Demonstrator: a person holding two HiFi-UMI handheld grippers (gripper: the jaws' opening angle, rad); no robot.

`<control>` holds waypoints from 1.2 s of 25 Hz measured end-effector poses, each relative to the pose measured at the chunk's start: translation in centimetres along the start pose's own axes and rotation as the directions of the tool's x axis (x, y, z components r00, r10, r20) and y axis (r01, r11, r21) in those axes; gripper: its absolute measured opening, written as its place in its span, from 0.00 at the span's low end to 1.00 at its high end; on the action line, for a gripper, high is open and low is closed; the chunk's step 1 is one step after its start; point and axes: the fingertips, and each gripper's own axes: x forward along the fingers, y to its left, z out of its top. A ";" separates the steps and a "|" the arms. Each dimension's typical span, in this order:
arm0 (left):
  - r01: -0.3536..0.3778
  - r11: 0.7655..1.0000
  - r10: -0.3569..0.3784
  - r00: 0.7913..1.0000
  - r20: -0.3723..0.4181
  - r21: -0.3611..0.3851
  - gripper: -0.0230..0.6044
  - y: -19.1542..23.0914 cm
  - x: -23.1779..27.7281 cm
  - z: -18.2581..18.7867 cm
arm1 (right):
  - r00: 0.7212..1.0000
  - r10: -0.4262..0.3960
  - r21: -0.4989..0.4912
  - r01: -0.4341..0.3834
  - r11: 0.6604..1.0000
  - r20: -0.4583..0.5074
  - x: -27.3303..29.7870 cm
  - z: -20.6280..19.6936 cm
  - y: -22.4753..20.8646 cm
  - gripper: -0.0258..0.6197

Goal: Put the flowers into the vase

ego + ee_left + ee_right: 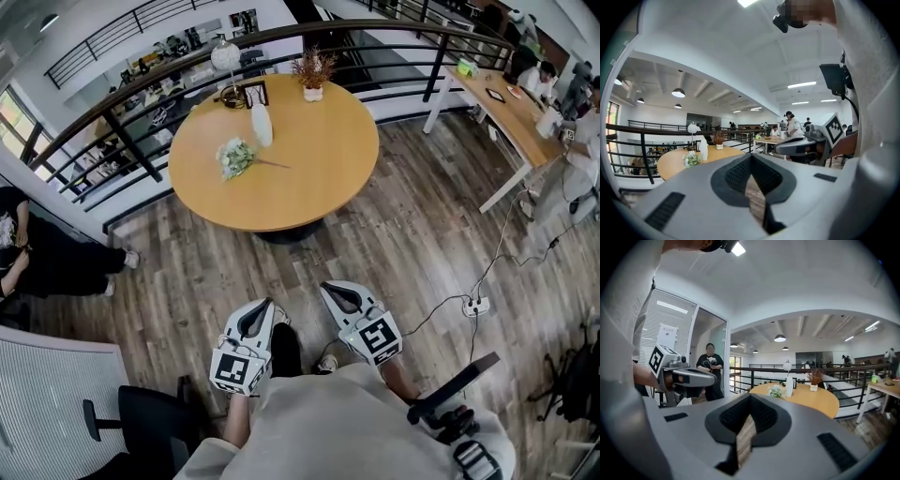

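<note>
Approach step: left gripper (267,304) and right gripper (326,287) are closed and empty, well short of the round table (319,159), where the flowers (234,157) lie beside the vase (262,125), so next comes reaching in and opening.

Round wooden surface (309,159) sits on a plank floor (412,253). The flowers (234,157) lie flat near its left side, with the white vase (262,125) upright just behind them. Along the far edge there's a globe lamp (226,58), a small dark frame (256,92) and a pot (313,91) of dried stems.
</note>
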 end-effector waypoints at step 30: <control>0.026 0.997 -0.023 0.998 0.051 -0.074 0.05 28.1 17.0 3.7 | 1.000 -0.009 -0.001 0.009 1.000 -0.005 28.6 8.1 -13.8 0.05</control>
